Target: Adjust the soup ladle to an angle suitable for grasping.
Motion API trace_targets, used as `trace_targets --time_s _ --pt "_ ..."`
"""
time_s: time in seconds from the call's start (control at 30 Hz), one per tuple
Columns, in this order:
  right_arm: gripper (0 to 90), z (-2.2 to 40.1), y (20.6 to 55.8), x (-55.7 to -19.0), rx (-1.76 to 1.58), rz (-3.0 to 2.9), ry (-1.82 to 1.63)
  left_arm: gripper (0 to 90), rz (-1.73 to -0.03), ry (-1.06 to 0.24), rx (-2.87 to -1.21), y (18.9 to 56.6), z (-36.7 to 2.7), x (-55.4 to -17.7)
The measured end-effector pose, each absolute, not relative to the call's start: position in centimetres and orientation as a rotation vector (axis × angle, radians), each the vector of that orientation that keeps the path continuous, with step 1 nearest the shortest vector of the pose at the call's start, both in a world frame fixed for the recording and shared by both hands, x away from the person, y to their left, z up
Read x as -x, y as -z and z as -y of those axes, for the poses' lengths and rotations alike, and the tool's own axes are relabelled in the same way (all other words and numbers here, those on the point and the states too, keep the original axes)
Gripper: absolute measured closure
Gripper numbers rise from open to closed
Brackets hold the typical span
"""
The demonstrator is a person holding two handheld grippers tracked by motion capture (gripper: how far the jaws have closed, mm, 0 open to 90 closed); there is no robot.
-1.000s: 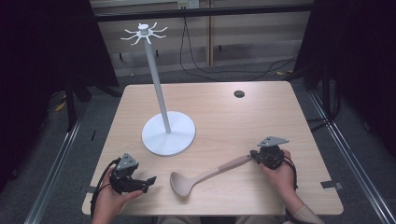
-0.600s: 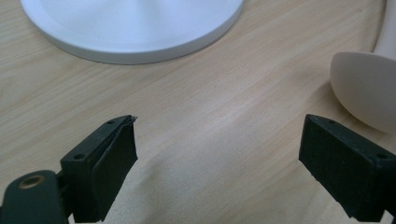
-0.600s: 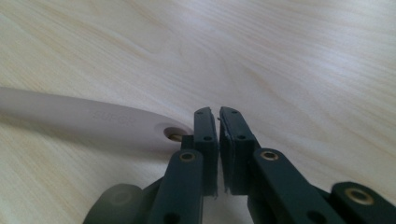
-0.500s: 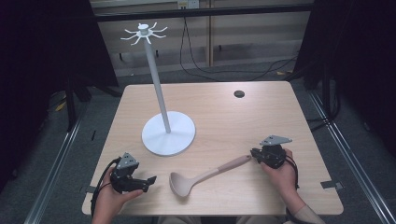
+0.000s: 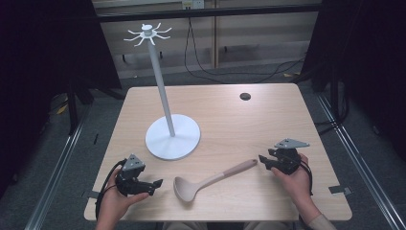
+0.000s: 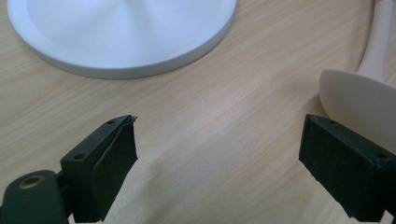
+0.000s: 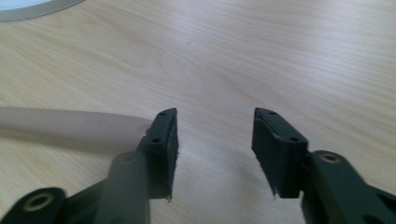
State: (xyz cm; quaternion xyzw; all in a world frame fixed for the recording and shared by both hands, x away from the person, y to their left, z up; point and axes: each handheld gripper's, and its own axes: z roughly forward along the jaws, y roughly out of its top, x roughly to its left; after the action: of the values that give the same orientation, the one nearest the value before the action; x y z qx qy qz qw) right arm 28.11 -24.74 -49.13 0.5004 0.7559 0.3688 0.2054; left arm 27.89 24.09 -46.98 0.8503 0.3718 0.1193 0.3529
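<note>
Ladle (image 5: 210, 181) lies flat on the worktop (image 5: 268, 120), handle tip just beside the right tool (image 5: 264, 161) — its jaws have just been opening, nothing between them. Left tool (image 5: 155, 184) is wide, empty, near the bowl. Straddle the handle squarely before closing — then hang it on the stand (image 5: 171, 139).

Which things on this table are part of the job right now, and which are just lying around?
In the job:
ladle, lying flat between the grippers
right gripper, jaws just opened, nothing between them, beside the handle's end
left gripper, open, near the bowl

Just lying about:
white hook stand
small dark disc
</note>
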Motion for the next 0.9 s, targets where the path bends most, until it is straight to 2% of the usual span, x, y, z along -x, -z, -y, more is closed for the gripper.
trace_targets --time_s 0.17,0.2,0.23,0.37,0.63,0.9 --pt "28.2 25.4 48.9 -27.8 -1.412 -2.08 -1.056 10.9 -0.946 -0.289 -2.209 46.6 -23.4 -28.3" --pt "28.2 25.4 48.9 -27.8 -1.412 -2.08 -1.056 11.0 -0.946 -0.289 -2.209 46.6 -23.4 -28.3" --pt "24.2 25.5 48.8 -27.6 -1.421 -2.071 -1.06 11.0 -0.941 -0.287 -2.214 46.4 -23.2 -28.4" --pt "17.2 25.8 48.6 -27.3 -1.431 -2.071 -1.052 11.0 -0.924 -0.282 -2.217 46.0 -22.7 -28.7" --pt "8.0 25.9 48.4 -27.1 -1.441 -2.073 -1.073 10.9 -0.887 -0.268 -2.254 44.7 -21.0 -29.5" --pt "4.1 25.9 48.3 -27.0 -1.438 -2.086 -1.089 11.0 -0.851 -0.262 -2.285 43.3 -19.5 -30.3"
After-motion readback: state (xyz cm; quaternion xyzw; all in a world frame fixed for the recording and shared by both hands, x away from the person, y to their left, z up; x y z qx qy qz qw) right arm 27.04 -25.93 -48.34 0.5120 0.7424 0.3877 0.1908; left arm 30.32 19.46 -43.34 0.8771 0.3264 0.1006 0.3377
